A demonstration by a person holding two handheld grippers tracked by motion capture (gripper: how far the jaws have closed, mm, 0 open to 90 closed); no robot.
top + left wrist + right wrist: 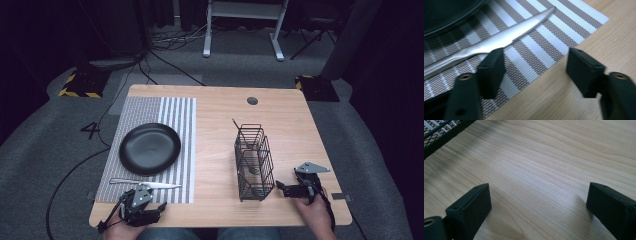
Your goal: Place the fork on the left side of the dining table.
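Note:
A black plate lies on a striped placemat at the table's left. A silver knife lies on the mat just in front of the plate. My left gripper rests at the front edge by the mat's near corner. In the left gripper view it stands open, with the knife just beyond its left jaw and the plate's rim behind. My right gripper sits right of a black wire cutlery basket. It is open over bare wood.
The wooden table has a round cable hole near its far edge. A thin utensil handle sticks up from the basket's back. A corner of the basket shows in the right gripper view. Cables and a desk frame lie on the floor beyond.

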